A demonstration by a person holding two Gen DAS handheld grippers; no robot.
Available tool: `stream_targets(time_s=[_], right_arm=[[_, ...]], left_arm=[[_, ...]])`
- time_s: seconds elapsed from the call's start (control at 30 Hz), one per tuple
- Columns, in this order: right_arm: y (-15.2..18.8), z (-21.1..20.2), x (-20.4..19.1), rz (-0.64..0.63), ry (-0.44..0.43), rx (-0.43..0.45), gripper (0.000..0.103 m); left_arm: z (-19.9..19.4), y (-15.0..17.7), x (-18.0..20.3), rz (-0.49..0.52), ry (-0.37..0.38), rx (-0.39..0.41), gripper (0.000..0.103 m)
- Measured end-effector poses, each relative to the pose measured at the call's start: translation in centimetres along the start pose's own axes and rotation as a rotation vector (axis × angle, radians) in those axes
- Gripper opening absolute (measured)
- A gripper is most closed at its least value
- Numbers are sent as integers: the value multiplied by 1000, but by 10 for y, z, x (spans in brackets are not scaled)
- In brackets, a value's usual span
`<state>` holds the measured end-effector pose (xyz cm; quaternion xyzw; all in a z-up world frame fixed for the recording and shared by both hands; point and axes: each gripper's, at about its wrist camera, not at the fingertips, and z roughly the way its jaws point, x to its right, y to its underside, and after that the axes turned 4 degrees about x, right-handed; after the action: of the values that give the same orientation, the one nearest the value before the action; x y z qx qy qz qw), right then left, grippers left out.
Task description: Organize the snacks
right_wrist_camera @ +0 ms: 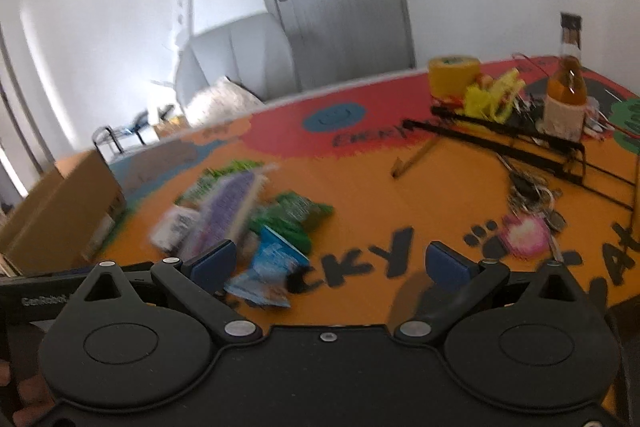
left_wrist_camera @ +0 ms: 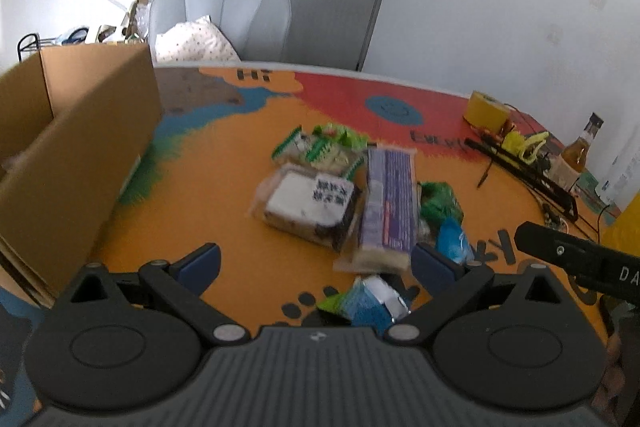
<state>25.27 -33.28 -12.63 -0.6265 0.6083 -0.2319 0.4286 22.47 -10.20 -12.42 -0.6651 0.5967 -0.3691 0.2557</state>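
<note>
Left gripper [left_wrist_camera: 316, 265] was spread wide, blue pads empty, hovering low over the near end of the snack pile. Small blue-and-green foil packet [left_wrist_camera: 366, 303] lay right between its fingers, closest candidate. Just beyond: long purple-wrapped biscuit pack [left_wrist_camera: 387, 205], touching a clear-wrapped white block with a black label [left_wrist_camera: 310, 205] on its left. Green-and-white crinkly packets [left_wrist_camera: 324, 147] sat behind those; a dark green bag [left_wrist_camera: 440, 203] and a light blue pouch [left_wrist_camera: 454, 241] on the right side of the pile.

Right gripper [right_wrist_camera: 332, 263] was also spread, holding nothing, over bare orange tabletop [right_wrist_camera: 400, 195], with the pile off to its left. View was motion-blurred, so fine detail there is unreliable.

Open brown cardboard box [left_wrist_camera: 80, 155] stood at the table's left edge, apart from the pile. Probably the destination; no snack clearly visible inside.

My read: step is first pick, nothing sorted yet. To do it well:
- take the near foil packet with the left, it's loose and not overlapped much
- close across the packet's narrow side, pads low to the table
- purple pack overlaps its neighbours; lift straight up or it drags them
- keep the right clear of the left's path to the box
</note>
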Motion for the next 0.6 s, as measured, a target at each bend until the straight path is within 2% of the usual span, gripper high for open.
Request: stream_targets(time_s=[0.13, 0.2, 0.33, 0.43, 0.53, 0.6], right_arm=[[6, 5, 5, 31, -49, -36, 103], [7, 7, 3, 32, -61, -36, 103], [7, 13, -2, 33, -86, -36, 99], [8, 21, -7, 30, -108, -53, 92], [9, 30, -11, 33, -114, -69, 85], [9, 34, -13, 39, -120, -76, 83]], left_arm=[[7, 9, 2, -18, 9, -15, 98], [9, 13, 3, -24, 17, -23, 92], [16, 19, 4, -35, 41, -63, 72], [16, 20, 8, 4, 26, -59, 64], [15, 19, 3, 3, 11, -63, 44], [15, 17, -1, -1, 18, -70, 41]])
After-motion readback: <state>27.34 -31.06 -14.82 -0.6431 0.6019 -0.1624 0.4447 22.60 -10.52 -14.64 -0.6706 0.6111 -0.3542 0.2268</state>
